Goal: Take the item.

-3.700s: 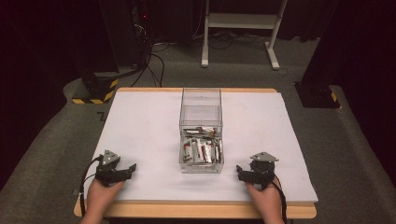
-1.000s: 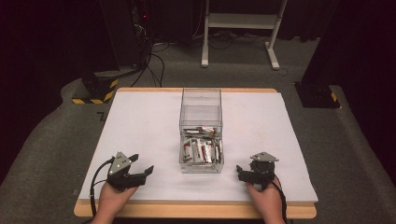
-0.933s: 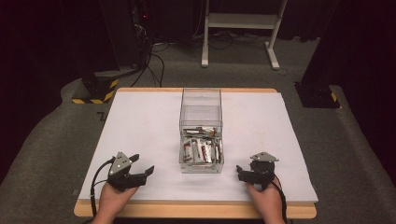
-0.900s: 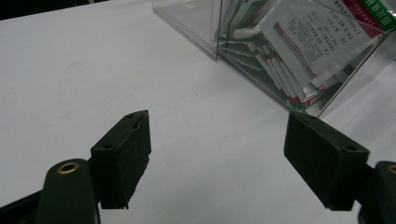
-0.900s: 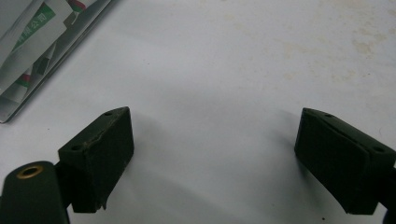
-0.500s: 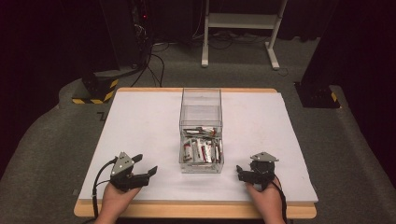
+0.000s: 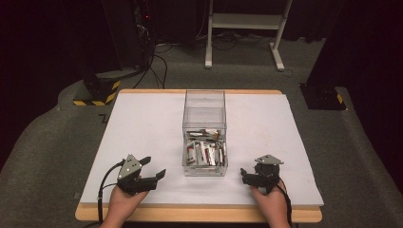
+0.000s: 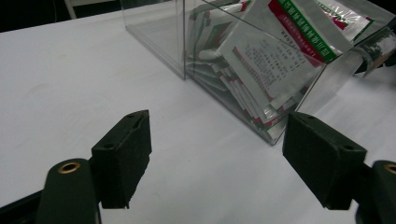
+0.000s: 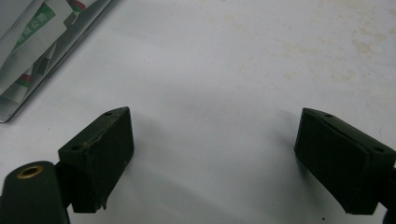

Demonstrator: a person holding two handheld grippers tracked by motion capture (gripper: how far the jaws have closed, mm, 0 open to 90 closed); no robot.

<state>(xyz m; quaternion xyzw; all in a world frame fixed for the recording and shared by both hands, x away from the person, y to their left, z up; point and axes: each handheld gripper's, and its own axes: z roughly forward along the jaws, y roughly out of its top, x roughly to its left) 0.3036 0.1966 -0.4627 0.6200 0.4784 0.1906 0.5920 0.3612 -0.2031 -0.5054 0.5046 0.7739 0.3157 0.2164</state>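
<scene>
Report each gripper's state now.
Left gripper: open, holding nothing, facing the clear box of packets.
Right gripper: open, holding nothing.

A clear, glossy plastic box (image 7: 205, 135) at centre frame holds shiny foil sachets (image 7: 205, 153) printed in red, green and white. It stands on a matt white sheet (image 7: 142, 123), faintly stained at the upper right of the right gripper view, laid over a table (image 7: 190, 213) whose pale wood edge shows along the bottom. The left gripper (image 7: 154, 167), lower left, has matt black jaws with a brass-coloured rivet and a dull grey metal plate.
</scene>
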